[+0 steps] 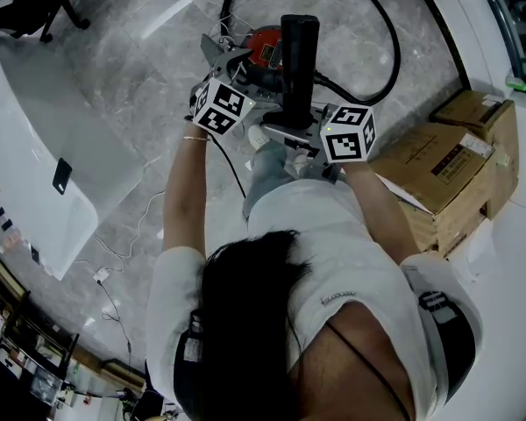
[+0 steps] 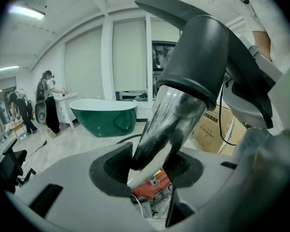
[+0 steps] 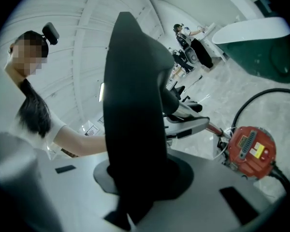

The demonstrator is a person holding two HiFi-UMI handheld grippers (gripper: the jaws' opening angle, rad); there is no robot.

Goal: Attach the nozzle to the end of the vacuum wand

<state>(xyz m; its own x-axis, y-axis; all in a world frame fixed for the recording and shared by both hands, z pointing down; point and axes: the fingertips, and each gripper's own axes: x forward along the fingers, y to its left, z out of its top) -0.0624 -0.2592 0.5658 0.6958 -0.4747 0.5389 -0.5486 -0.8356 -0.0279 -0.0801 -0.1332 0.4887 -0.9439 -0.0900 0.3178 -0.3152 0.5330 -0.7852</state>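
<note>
A shiny vacuum wand (image 2: 171, 115) runs up between the pads of my left gripper (image 2: 152, 166), which is shut on it. Its top end sits inside the dark grey collar of the nozzle (image 2: 195, 57). My right gripper (image 3: 135, 178) is shut on the black nozzle (image 3: 135, 105), which fills the middle of the right gripper view. From the head view both grippers meet in front of the person: left gripper (image 1: 223, 68), right gripper (image 1: 294, 134), with the black nozzle (image 1: 298, 60) standing between them. The joint itself is hidden there.
The red vacuum body (image 1: 265, 49) lies on the marble floor just beyond the grippers, its black hose (image 1: 390, 51) looping round it. Cardboard boxes (image 1: 443, 169) stand at the right and a white table (image 1: 35, 139) at the left. A green bathtub (image 2: 104, 115) and other people are farther off.
</note>
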